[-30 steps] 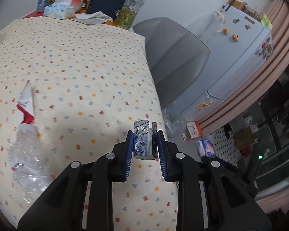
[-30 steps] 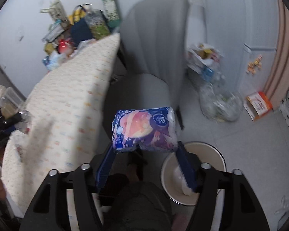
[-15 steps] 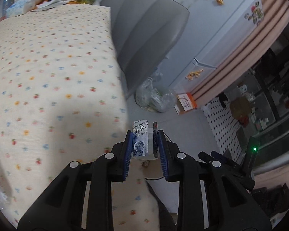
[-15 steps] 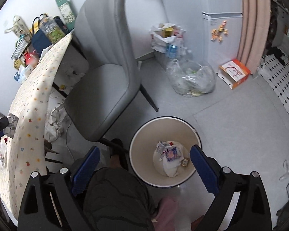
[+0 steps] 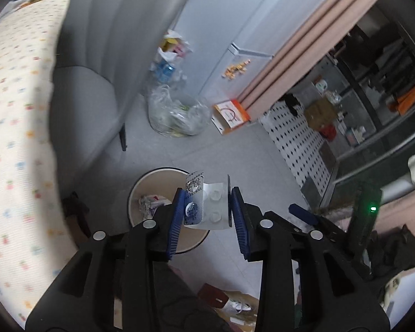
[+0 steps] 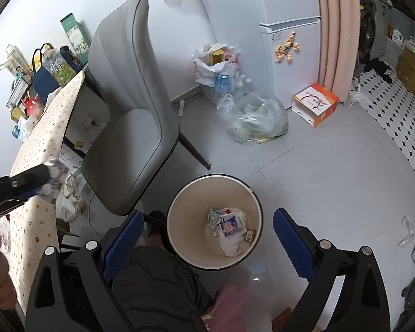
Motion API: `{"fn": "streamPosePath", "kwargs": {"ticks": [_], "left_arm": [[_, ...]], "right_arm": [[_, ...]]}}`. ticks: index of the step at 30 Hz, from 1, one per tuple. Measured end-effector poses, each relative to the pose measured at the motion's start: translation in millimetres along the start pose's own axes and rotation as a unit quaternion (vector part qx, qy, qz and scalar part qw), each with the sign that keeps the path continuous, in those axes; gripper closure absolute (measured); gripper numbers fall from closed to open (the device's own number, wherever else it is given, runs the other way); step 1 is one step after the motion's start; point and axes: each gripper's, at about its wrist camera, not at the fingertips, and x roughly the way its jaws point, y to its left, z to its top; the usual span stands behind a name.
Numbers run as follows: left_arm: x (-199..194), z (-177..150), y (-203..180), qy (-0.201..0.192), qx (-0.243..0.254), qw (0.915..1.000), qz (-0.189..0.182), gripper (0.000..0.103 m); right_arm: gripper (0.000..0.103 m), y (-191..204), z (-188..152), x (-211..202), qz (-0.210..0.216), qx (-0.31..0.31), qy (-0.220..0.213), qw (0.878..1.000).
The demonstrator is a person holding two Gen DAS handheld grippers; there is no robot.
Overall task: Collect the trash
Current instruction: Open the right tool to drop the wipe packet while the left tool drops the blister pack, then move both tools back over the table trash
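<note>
The left gripper [image 5: 206, 211], whose jaws have just been opening, has a folded pill blister pack [image 5: 204, 203] loose between its blue pads, over the near rim of the trash bin [image 5: 141, 185]; so close to the edge, the light foil could flutter out onto the floor. Both grippers tilt steeply downward; the right gripper [image 6: 207, 244] hovers wide and empty above the bin.

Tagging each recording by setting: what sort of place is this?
Most likely a lived-in home kitchen or dining corner: a white fridge with magnets, a table under a patterned tablecloth, and a waste bin on the floor.
</note>
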Motion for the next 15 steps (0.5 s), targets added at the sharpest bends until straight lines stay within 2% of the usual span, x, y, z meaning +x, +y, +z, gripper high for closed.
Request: {"fn": "streamPosePath", "kwargs": {"ticks": [2, 3, 6, 7, 10, 15], "left_arm": [[11, 1, -5, 0.007, 0.001, 1.0000, 0.001, 0.031], [14, 3, -7, 0.007, 0.003, 0.9999, 0.009, 0.027], [11, 3, -11, 0.007, 0.012, 0.9998, 0.014, 0.025], [9, 3, -11, 0.004, 0.013, 0.9998, 0.015, 0.020], [-11, 3, -3, -0.020, 0.013, 0.9993, 0.027, 0.012], [-53, 0, 23, -0.057, -0.007, 0.9975, 0.042, 0.006]], "right_arm": [[0.011, -4, 0, -5, -0.004, 0.003, -0.003, 1.000], [0.011, -5, 0, -7, -0.006, 0.004, -0.005, 1.000], [0.011, -7, 1, -12, -0.007, 0.006, -0.009, 1.000], [0.010, -6, 1, -13, -0.006, 0.006, -0.010, 1.000], [0.010, 1, 1, -13, -0.002, 0.000, -0.009, 1.000], [0.008, 26, 2, -17, 0.015, -0.025, -0.011, 1.000]]}}
